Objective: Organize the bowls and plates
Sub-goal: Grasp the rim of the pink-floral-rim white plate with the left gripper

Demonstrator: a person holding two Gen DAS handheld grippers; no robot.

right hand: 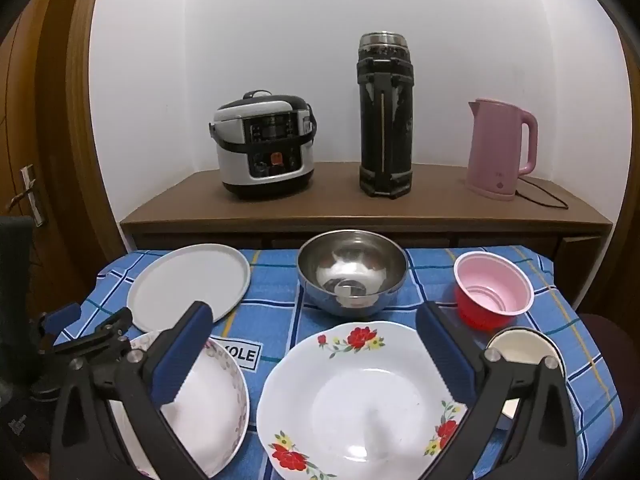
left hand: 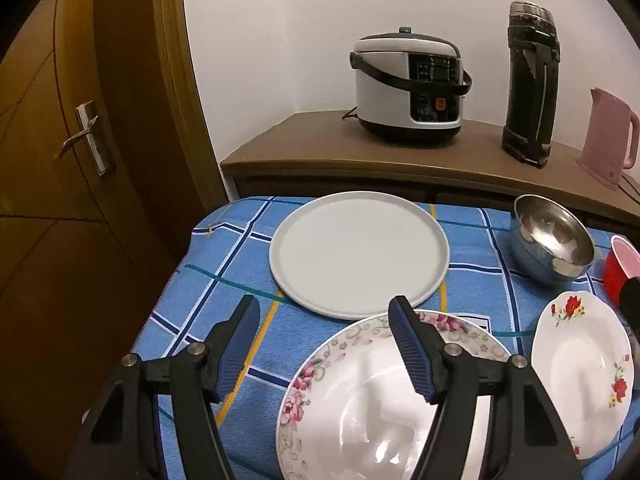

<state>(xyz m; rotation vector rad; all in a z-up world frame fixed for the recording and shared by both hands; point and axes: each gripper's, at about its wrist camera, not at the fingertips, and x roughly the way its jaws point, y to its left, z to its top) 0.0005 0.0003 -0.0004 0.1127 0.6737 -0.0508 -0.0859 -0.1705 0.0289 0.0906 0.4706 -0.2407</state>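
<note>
On the blue checked tablecloth lie a plain white flat plate [left hand: 360,252] at the back left, a pink-flowered deep plate [left hand: 360,404] at the front left and a red-flowered deep plate [right hand: 360,392] at the front middle. Behind them stand a steel bowl [right hand: 352,272] and a red cup with a pink inside [right hand: 492,292]. A small white dish [right hand: 520,348] sits at the front right. My left gripper [left hand: 324,314] is open, with its right finger over the pink-flowered plate's far rim. My right gripper [right hand: 316,312] is wide open above the red-flowered plate, holding nothing.
A brown cabinet [right hand: 360,216] behind the table carries a rice cooker [right hand: 264,144], a tall black flask [right hand: 384,120] and a pink kettle [right hand: 500,148] with its cord. A wooden door [left hand: 80,160] stands to the left, beyond the table's left edge.
</note>
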